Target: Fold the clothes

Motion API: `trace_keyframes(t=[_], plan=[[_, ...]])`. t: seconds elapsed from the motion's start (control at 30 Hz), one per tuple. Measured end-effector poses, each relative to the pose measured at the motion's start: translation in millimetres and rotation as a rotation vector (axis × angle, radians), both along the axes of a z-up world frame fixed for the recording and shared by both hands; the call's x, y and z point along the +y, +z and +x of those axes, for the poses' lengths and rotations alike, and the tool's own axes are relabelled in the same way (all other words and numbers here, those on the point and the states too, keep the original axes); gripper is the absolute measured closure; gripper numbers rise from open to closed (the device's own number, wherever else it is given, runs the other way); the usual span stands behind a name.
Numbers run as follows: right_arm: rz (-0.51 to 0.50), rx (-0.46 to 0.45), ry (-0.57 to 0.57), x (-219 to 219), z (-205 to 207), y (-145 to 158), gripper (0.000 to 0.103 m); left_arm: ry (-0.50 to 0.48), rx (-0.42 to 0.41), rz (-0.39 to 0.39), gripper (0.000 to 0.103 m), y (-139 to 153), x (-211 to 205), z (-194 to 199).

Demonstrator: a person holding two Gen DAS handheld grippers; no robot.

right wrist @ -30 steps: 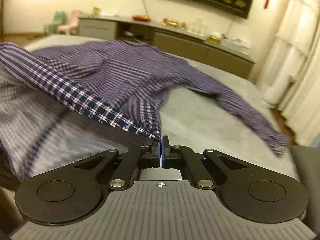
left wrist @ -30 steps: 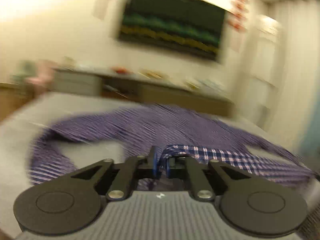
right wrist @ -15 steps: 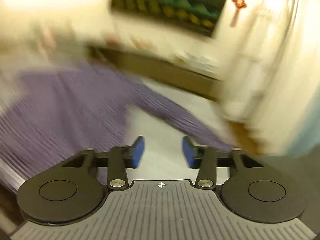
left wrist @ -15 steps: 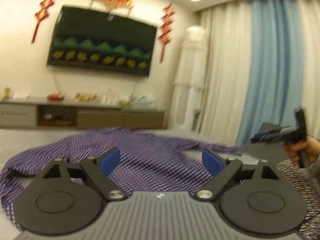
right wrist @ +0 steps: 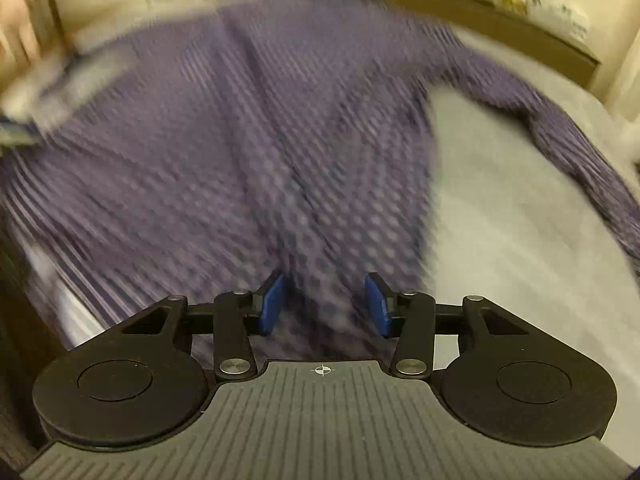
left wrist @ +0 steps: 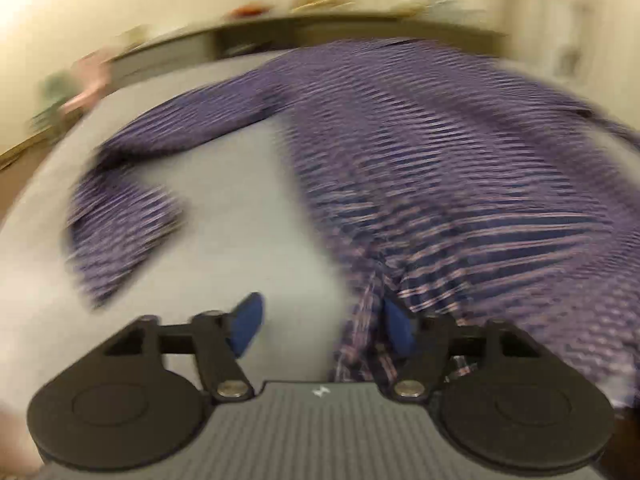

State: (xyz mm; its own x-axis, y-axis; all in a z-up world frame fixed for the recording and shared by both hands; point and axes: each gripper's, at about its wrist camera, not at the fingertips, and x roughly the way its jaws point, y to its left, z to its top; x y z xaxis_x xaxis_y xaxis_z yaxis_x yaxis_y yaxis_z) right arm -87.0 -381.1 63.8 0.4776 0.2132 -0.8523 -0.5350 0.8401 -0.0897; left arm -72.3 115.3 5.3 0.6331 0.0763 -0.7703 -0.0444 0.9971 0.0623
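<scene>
A purple checked shirt [left wrist: 440, 152] lies spread on the grey bed, one sleeve [left wrist: 120, 216] reaching left; both views are motion-blurred. My left gripper [left wrist: 320, 324] is open at the shirt's near left hem, its right pad touching a hem fold [left wrist: 364, 340]. In the right wrist view the shirt [right wrist: 240, 140] fills the left and middle, with a sleeve [right wrist: 560, 128] stretching right. My right gripper [right wrist: 324, 304] is open low over the near hem, cloth lying between the blue pads.
The grey bed surface [left wrist: 248, 220] shows between sleeve and body, and to the right of the shirt [right wrist: 500, 220]. A low sideboard [right wrist: 460, 4] with small items runs along the far wall. The bed's near left edge [right wrist: 60, 300] drops off.
A second ago both grippers were shut on the shirt's hem, holding it up. They let go, swung upward, and now point down at the shirt lying on the bed, open.
</scene>
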Motion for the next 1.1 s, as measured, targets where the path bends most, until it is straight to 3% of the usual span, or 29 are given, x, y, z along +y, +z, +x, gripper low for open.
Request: trace_keyframes(t=[0.07,0.13,0.2,0.23,0.3,0.4,0.5,0.7,0.77,0.83,0.87,0.9,0.93,1.0,1.1], plan=[[-0.063,0.016,0.006,-15.3,0.7,3.5,0.053,0.069,-0.059,-0.040,0.051,14.8,12.2,0.5],[-0.175,-0.015,0.045,-16.5,-1.9,7.9,0.054,0.098,-0.146,-0.071,0.049,34.5,19.0,1.9],[-0.180,-0.065,0.060,-16.4,0.9,21.8,0.053,0.037,-0.202,-0.066,0.040,49.7,7.1,23.5],[-0.122,-0.096,0.045,-16.7,8.3,32.8,0.051,0.001,-0.224,-0.061,0.034,55.6,-0.1,36.7],[0.027,-0.155,0.012,-12.3,32.1,49.4,0.046,-0.072,-0.207,-0.031,0.034,52.3,-17.4,75.6],[0.241,-0.193,-0.041,2.6,84.5,47.1,0.046,-0.141,-0.151,0.017,0.035,37.8,-36.4,133.1],[0.300,-0.213,-0.075,23.0,128.4,24.6,0.050,-0.160,-0.122,0.044,0.037,20.4,-44.2,179.3],[0.219,-0.182,0.053,51.3,184.4,-21.4,0.058,-0.162,-0.063,-0.066,0.038,-10.3,-32.2,223.8],[0.219,-0.171,0.037,44.6,198.5,-27.1,0.058,-0.168,-0.052,-0.049,0.035,-14.9,-26.8,228.9],[0.176,-0.134,0.010,35.6,210.7,-21.2,0.074,-0.143,-0.031,-0.044,0.033,-15.4,-12.8,229.9],[0.127,-0.125,-0.005,30.0,213.8,-18.5,0.074,-0.127,-0.021,-0.043,0.033,-15.3,-4.8,230.5],[0.077,-0.129,-0.014,24.7,214.9,-17.0,0.067,-0.099,-0.014,-0.048,0.036,-14.2,5.8,231.2],[0.034,-0.135,-0.035,15.9,215.6,-15.6,0.059,-0.072,-0.008,-0.052,0.048,-13.0,16.5,231.9],[-0.007,-0.109,-0.090,-3.8,214.9,-13.0,0.059,-0.024,0.007,-0.061,0.056,-10.6,31.3,229.9],[-0.004,-0.070,-0.129,-22.4,224.2,-7.6,0.061,0.003,0.012,-0.103,0.057,-1.9,35.9,228.1]])
